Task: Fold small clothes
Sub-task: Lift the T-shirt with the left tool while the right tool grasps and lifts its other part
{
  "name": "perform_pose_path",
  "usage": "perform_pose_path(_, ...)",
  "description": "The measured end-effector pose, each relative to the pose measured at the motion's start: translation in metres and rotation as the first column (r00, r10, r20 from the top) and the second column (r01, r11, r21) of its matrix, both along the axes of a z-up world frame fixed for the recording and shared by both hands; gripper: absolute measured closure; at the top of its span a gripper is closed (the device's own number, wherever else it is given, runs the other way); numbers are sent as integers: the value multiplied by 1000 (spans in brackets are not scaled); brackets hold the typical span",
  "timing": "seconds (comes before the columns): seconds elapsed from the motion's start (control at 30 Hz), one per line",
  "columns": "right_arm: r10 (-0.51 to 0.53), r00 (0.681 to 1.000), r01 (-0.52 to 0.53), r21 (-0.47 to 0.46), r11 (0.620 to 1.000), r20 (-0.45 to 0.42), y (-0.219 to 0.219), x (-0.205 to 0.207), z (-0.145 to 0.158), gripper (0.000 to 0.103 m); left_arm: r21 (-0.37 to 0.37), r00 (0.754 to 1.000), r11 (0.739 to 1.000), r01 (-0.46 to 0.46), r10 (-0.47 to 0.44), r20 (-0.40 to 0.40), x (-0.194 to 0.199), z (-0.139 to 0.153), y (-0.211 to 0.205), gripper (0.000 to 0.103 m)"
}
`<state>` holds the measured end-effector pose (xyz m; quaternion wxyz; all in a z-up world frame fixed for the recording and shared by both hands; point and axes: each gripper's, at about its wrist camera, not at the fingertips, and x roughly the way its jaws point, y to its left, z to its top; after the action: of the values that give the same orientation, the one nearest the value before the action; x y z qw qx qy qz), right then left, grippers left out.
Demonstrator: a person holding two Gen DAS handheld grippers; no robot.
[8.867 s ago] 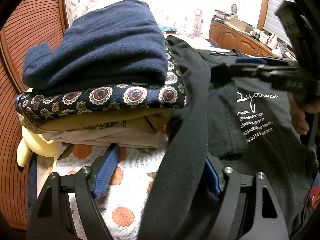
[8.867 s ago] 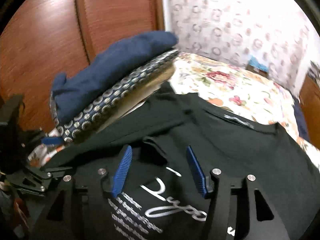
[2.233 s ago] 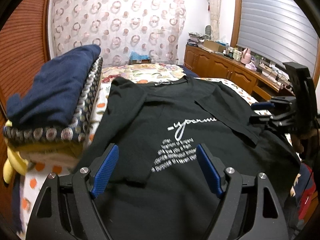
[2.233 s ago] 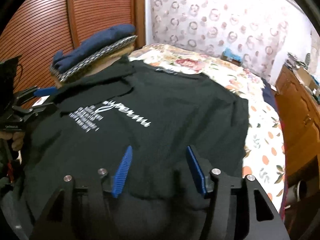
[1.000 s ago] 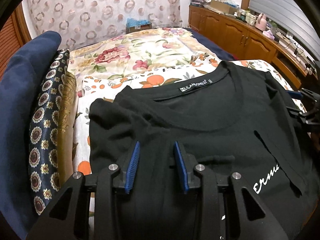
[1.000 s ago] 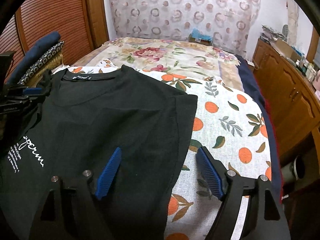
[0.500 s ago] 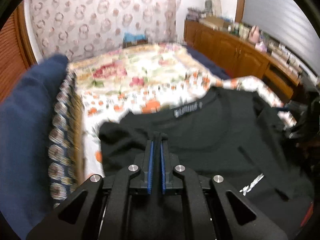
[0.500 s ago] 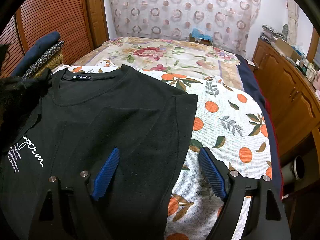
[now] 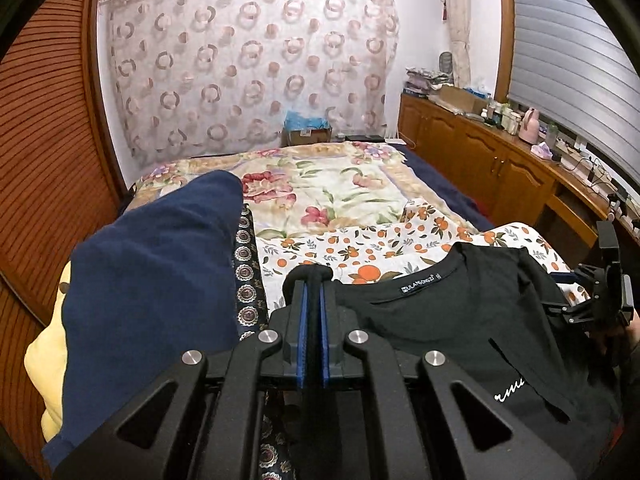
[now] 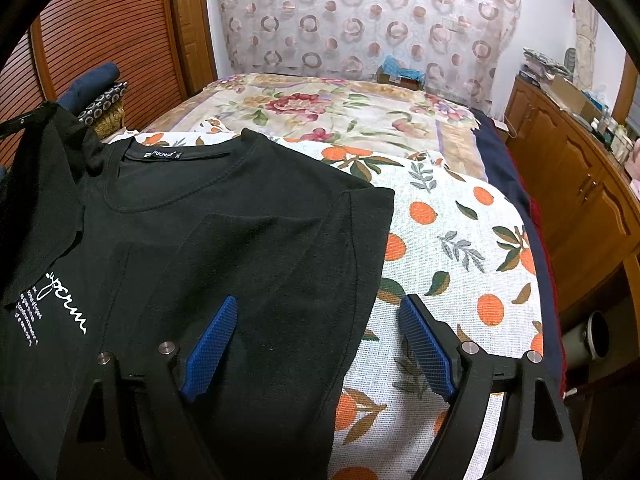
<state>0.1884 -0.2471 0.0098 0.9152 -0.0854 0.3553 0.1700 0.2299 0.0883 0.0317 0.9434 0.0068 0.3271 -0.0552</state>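
A black T-shirt with white lettering lies face up on the bed, collar away from me. My left gripper is shut on a bunch of the shirt's left shoulder cloth, which bulges over the fingertips. In the right wrist view that shoulder of the T-shirt hangs lifted at the far left. My right gripper stands open low over the shirt's folded right edge, one pad over the black cloth and one over the sheet, nothing pinched. The right gripper also shows at the right edge of the left wrist view.
A stack of folded clothes topped by a navy garment sits left of the shirt, with a yellow soft toy beside it. An orange-print sheet and a floral quilt cover the bed. Wooden cabinets run along the right.
The left gripper's jaws closed on the shirt's shoulder cloth and rose with it, pulling that side up. The right gripper stayed where it was, still wide.
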Motion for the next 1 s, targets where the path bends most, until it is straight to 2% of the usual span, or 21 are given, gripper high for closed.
perform_pose_path(0.27,-20,1000,20,19,1000,11,-12,7,8,19,-38,999,999,29,-28,25,-15,0,1,97)
perform_pose_path(0.4,-24,1000,24,32,999,-1,-15,21,12,36,-61,999,998,34,-32,45,-29,0,1,97)
perform_pose_path(0.5,-53,998,53,-12,999,-21,-10,36,7,44,-70,997,997,28,-23,72,-42,3,2,97)
perform_pose_path(0.57,-58,998,59,13,998,-32,-8,40,6,49,-78,996,996,32,-26,80,-51,3,2,97)
perform_pose_path(0.67,-45,999,46,10,999,-22,0,39,6,68,-86,996,996,37,-30,89,-63,3,2,97)
perform_pose_path(0.73,-20,1000,20,13,1000,-20,7,38,8,91,-96,995,995,42,-33,94,-72,2,2,97)
perform_pose_path(0.8,-20,1000,20,-2,1000,11,13,31,9,97,-107,994,993,49,-38,104,-81,2,3,97)
perform_pose_path(1.0,-40,987,31,56,998,154,11,-19,32,98,-99,985,993,58,-41,168,-115,14,4,97)
